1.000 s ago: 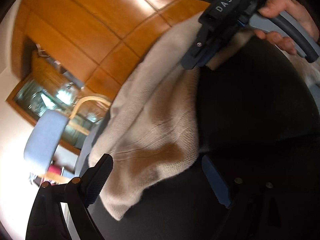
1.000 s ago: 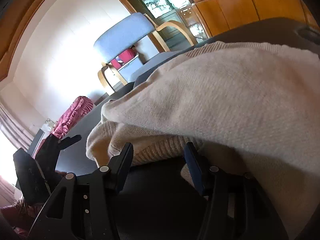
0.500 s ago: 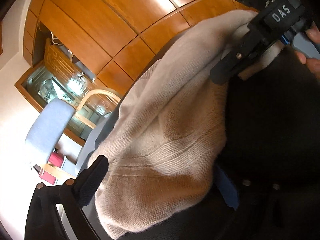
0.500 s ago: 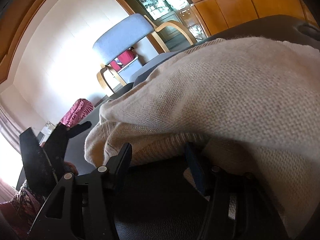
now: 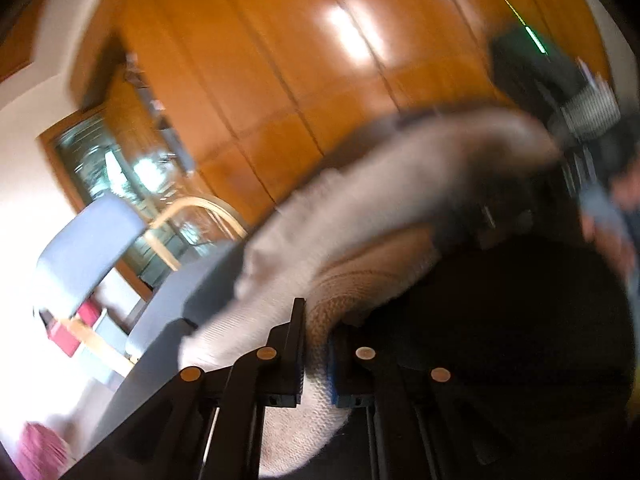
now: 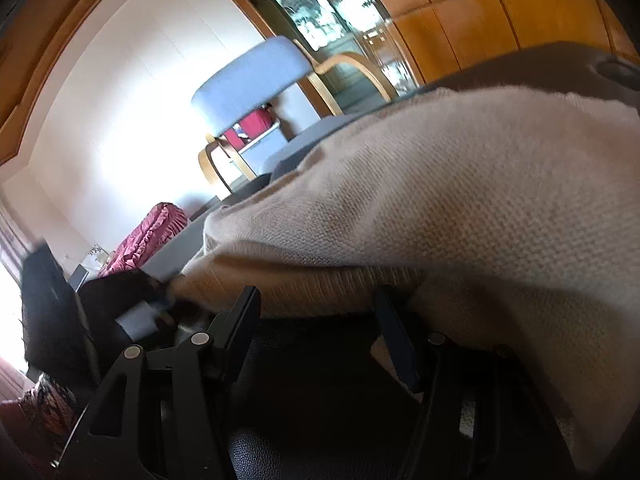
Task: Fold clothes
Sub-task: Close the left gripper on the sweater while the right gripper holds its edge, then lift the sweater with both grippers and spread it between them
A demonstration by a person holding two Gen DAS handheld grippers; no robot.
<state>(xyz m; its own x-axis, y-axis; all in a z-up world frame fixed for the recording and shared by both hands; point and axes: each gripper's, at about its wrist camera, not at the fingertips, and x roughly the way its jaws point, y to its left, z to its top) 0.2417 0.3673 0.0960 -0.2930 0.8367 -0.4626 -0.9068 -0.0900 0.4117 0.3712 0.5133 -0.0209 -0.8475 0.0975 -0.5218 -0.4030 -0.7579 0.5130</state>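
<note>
A beige knitted sweater lies in a heap on the dark table. My left gripper is shut on its ribbed hem, and the cloth bulges out below the pads. In the right wrist view the sweater fills the right half. Its ribbed edge runs across the tips of my right gripper. Those jaws stand apart and are opening, with no pad pressing on the cloth. The left gripper shows as a blur at the sweater's left corner.
A blue-grey chair with wooden arms stands beyond the table, in front of a glass cabinet. Orange wood panelling covers the wall. A red-pink cloth lies at the far left. A person's hand holds the right gripper.
My left gripper was wide open around the sweater's edge; it has shut on the ribbed hem, risen and rolled. The right gripper's fingers have spread slightly and stayed in place.
</note>
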